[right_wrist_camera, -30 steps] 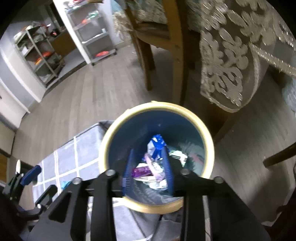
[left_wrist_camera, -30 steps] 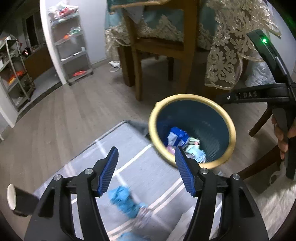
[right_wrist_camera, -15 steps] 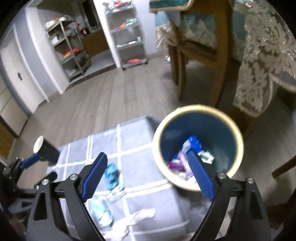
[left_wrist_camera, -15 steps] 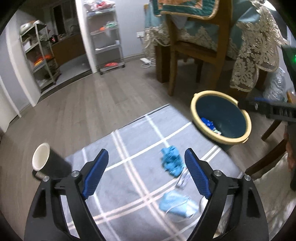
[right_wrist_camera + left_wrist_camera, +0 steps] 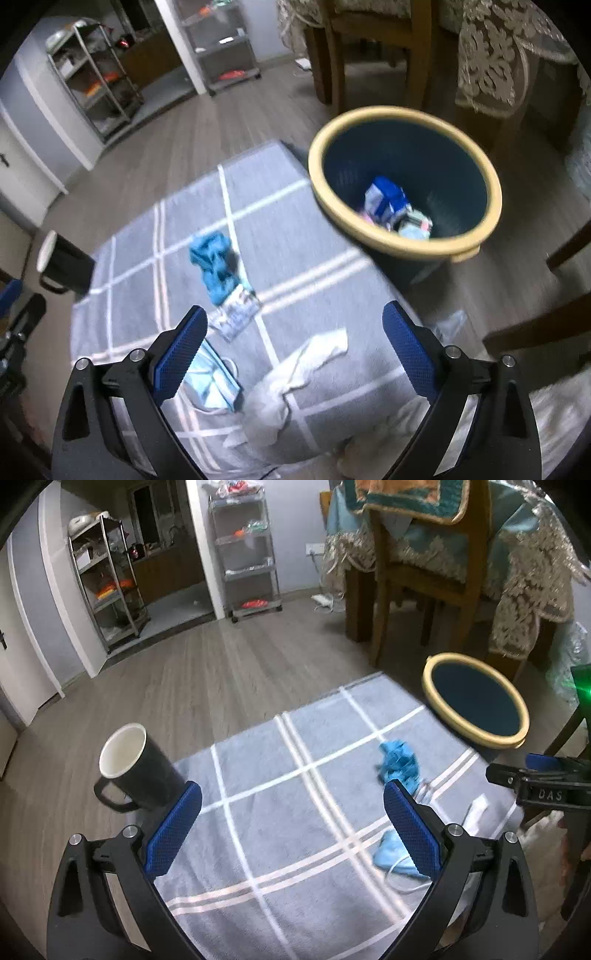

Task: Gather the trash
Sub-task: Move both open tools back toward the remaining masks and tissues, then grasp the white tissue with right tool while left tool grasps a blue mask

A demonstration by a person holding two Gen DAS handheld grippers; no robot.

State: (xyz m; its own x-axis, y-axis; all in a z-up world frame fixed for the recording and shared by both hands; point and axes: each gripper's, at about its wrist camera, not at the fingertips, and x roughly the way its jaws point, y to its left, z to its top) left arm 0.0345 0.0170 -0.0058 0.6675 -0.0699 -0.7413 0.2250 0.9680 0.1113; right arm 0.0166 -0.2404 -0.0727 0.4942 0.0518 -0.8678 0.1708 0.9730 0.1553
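Both grippers are wide open with nothing in them right now. My right gripper (image 5: 293, 341) hangs over the near end of the grey checked rug (image 5: 280, 225), and right under it is a crumpled white tissue (image 5: 295, 373). Just beside my left finger there is a light blue face mask (image 5: 210, 380), a small printed wrapper (image 5: 236, 314) a bit further out, and beyond that a scrunched blue cloth (image 5: 216, 264). My left gripper (image 5: 291, 827) hovers over the same rug from the other side, the blue cloth (image 5: 399, 764) and the mask (image 5: 391, 849) sitting close to its right finger.

The bin (image 5: 404, 179), dark with a yellow rim, stands off the far right corner of the rug next to the chair legs. It already has a few wrappers in the bottom, so I'd say I'm between pieces: hunting for the next bit to grab.

Next move, I reckon, is dropping the right gripper onto the tissue or the mask and pinching it. Both are thin and floppy, so I'd need to get the fingers low against the rug without snagging the pile.

The black mug (image 5: 138, 766) at the left edge of the rug doesn't look like trash to me, leaving it.
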